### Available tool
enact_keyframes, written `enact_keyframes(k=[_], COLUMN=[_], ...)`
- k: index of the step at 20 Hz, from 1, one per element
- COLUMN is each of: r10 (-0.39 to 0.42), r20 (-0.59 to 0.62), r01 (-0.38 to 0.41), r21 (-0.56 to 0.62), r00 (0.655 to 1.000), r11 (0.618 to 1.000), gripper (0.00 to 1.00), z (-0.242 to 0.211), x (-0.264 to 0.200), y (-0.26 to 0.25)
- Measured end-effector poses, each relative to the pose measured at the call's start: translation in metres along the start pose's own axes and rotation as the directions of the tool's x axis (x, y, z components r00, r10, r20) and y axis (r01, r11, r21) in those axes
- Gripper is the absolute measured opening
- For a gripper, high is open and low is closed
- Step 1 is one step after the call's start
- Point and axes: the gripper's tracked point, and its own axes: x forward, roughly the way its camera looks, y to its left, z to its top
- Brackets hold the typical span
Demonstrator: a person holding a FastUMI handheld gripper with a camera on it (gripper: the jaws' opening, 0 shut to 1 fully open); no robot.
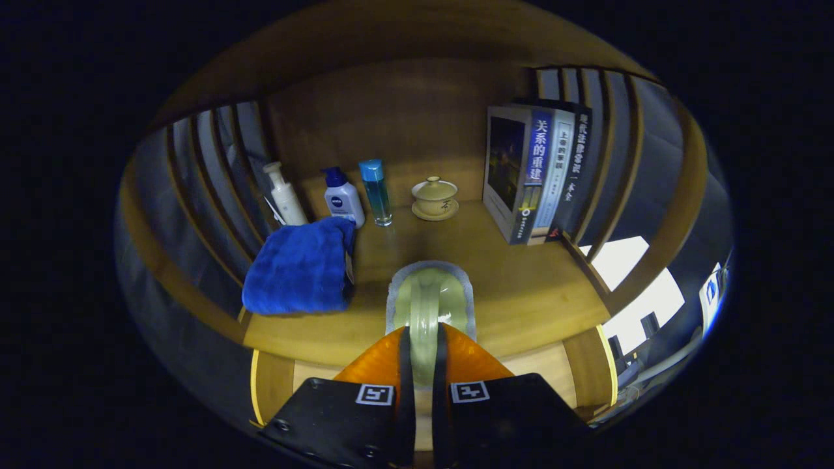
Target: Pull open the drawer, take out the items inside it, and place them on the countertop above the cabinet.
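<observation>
Pale green object point(427, 301), a glossy item with a grey rim, stands at lower centre of the frame, clamped between the nearly closed fingers of the gripper point(423, 339) and held over the front edge of the wooden countertop point(521, 286). Blue towel point(300, 267), folded, lies at left centre. Behind it, upper left, stand a white pump bottle point(285, 195), a blue-capped white bottle point(343, 198) and a slim blue bottle point(376, 192). Lidded cup on saucer point(434, 197) sits at centre; upright books point(534, 176) occupy upper right.
</observation>
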Motion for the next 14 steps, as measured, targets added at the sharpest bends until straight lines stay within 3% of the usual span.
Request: enact_keyframes(k=[4, 14], r10=[-0.051, -0.04], r20=[-0.034, -0.111], r01=[0.049, 0.033], r21=[-0.06, -0.063], r00=[0.998, 0.993], r11=[0.997, 0.997], gripper=[0.18, 0.19], z=[0.018, 0.017], x=[0.035, 0.081], y=[-0.003, 0.001])
